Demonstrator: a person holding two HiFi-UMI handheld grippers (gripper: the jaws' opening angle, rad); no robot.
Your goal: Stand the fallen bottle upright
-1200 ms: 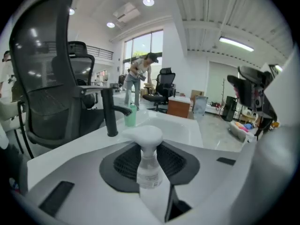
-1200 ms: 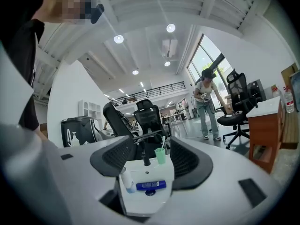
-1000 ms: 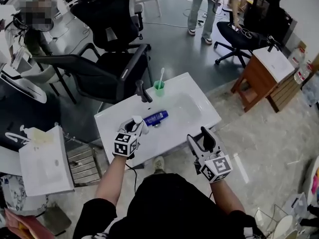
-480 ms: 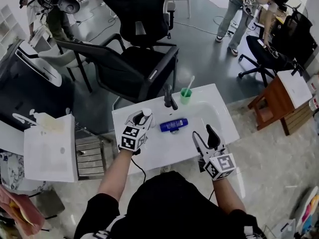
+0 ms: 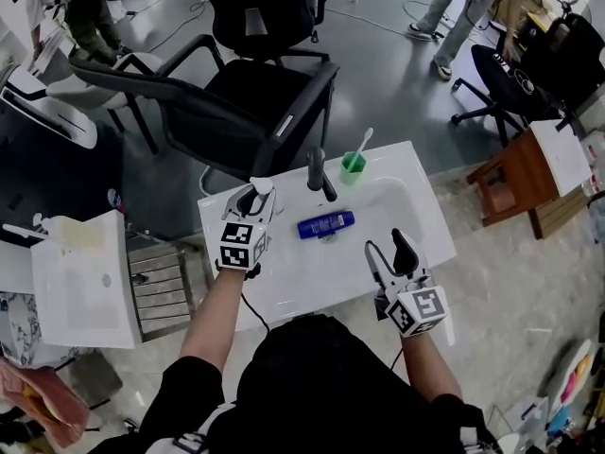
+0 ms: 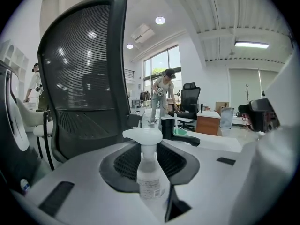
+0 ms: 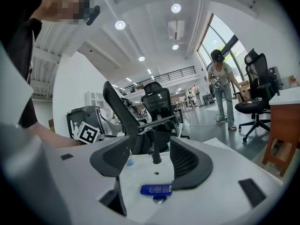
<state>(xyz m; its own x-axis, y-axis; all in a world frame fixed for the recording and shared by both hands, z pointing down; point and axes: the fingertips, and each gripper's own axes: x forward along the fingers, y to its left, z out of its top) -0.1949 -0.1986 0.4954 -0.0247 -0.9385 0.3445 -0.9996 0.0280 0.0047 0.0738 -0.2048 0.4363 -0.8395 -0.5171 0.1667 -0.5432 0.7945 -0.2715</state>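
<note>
White sink point(image 5: 312, 274) fills the middle of the head view. A blue bottle point(image 5: 325, 224) lies on its side in the basin, just in front of the black faucet point(image 5: 318, 172). A green cup point(image 5: 353, 164) with a toothbrush point(image 5: 363, 142) in it stands beside the faucet. The left gripper point(image 5: 253, 200) is over the sink's back left part, with a clear pump bottle point(image 5: 262, 186) upright between its jaws, apart from the blue bottle. The right gripper point(image 5: 388, 246) hovers at the basin's near right.

In the left gripper view, the jaws are drawn in narrow and press on the pump bottle's body. Its white pump head stands above them, and an office chair point(image 6: 84, 78) rises behind.

In the right gripper view, the jaws stand wide apart and hold nothing. Farther off between them, the blue bottle lies flat by the drain point(image 7: 158, 199), touching neither pad.
</note>
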